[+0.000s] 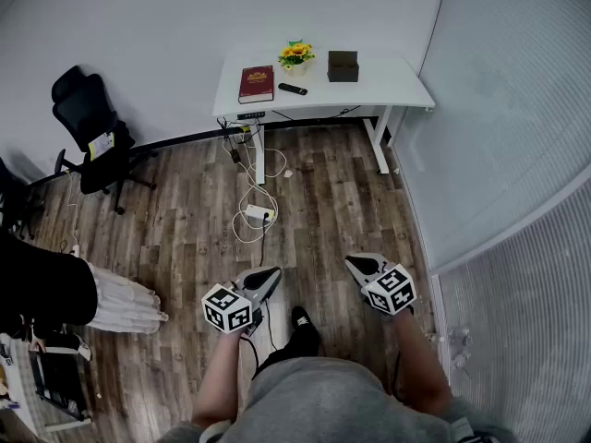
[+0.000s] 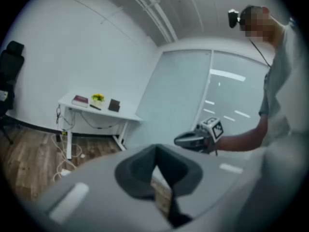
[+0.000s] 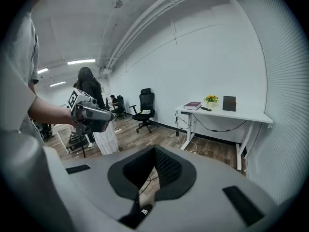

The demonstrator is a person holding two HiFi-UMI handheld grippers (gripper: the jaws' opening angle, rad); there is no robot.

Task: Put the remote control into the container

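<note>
Left gripper (image 1: 270,276): lower centre of the head view, held in the person's hand above the wooden floor (image 1: 185,220); its jaws are together at the tips with nothing between them.
Right gripper (image 1: 356,266): just right of the left one at the same height in the frame; jaws closed tight and empty.
Remote control (image 1: 293,89): lies flat on the white table (image 1: 392,89) at the top centre of the head view, well apart from both grippers.
Container (image 1: 343,66): dark open box on the same table, to the upper right of the remote control, near it but not touching.
Book (image 1: 256,83): red, flat, to the left of the remote control.
Flowers (image 1: 295,55): small yellow bunch behind the remote control, between book and container.
Office chair (image 1: 88,123): black, at the upper left.
Cables (image 1: 257,197): white, trailing on the floor below the table.
</note>
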